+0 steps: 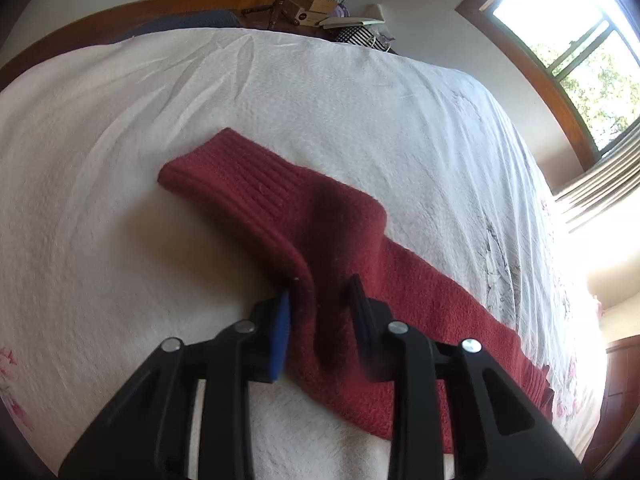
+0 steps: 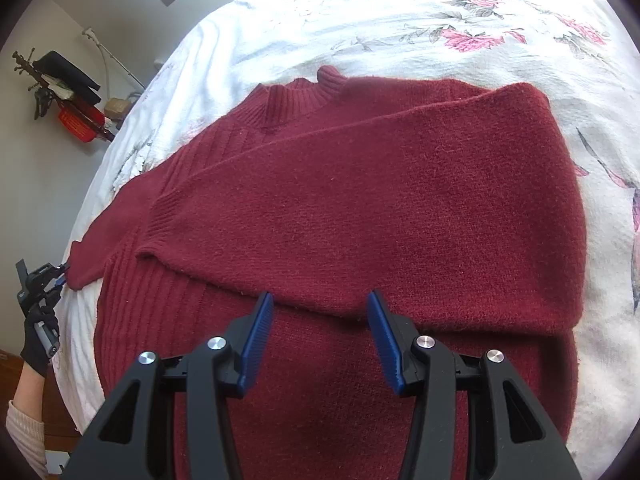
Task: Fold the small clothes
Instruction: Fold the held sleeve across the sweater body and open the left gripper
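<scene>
A dark red knit sweater (image 2: 380, 208) lies flat on a white floral bedspread (image 2: 400, 12). One sleeve is folded across its body, and that sleeve's cuff (image 2: 168, 220) rests near the left side. The other sleeve (image 1: 280, 208) stretches out over the bedspread (image 1: 320, 92), its ribbed cuff (image 1: 200, 164) pointing away from me. My left gripper (image 1: 320, 286) is shut on this sleeve, with a ridge of fabric raised between the fingers. The right wrist view shows that left gripper (image 2: 58, 276) small at the sleeve's end, held by a black-gloved hand (image 2: 40, 336). My right gripper (image 2: 320, 300) hangs open just above the sweater's lower body, holding nothing.
A wooden headboard (image 1: 160, 8) and a cluttered nightstand (image 1: 312, 8) stand past the far end of the bed. A bright window (image 1: 580, 52) is at the right. Wooden furniture (image 1: 624, 380) stands beside the bed's right edge. A red object (image 2: 80, 126) sits by the wall.
</scene>
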{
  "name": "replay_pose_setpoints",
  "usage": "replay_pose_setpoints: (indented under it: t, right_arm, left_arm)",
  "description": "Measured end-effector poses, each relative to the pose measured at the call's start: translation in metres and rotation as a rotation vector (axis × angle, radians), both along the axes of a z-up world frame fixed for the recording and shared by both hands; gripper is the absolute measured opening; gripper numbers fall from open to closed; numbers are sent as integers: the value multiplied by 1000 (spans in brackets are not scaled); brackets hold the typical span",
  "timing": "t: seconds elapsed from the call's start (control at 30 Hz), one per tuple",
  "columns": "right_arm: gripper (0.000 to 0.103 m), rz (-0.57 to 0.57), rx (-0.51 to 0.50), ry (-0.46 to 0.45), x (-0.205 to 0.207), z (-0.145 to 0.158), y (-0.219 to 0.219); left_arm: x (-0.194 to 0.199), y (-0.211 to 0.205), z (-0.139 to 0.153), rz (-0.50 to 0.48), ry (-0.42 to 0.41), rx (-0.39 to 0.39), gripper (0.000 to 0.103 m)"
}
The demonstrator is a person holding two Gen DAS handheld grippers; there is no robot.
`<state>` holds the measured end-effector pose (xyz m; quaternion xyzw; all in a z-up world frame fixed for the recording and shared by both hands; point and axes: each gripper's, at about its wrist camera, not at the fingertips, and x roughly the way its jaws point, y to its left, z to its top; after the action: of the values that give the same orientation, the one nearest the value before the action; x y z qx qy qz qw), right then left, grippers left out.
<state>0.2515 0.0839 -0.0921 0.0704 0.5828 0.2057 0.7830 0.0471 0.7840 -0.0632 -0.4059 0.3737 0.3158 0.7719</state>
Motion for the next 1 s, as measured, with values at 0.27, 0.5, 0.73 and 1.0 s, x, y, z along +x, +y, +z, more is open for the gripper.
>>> replay_pose_setpoints:
  t: [0.27, 0.5, 0.73, 1.0]
  right_arm:
    - [49, 7, 3, -13, -6, 7, -5]
    - [49, -1, 11, -18, -8, 10, -15]
    - [50, -13, 15, -10, -9, 5, -21]
    - [50, -2, 4, 3, -11, -2, -16]
  left_arm:
    - [25, -50, 45, -133, -124, 78, 5]
    - [68, -126, 72, -322, -211, 108, 5]
    - [110, -206, 64, -493, -266, 46, 5]
    - [131, -266, 0, -648, -143, -47, 8]
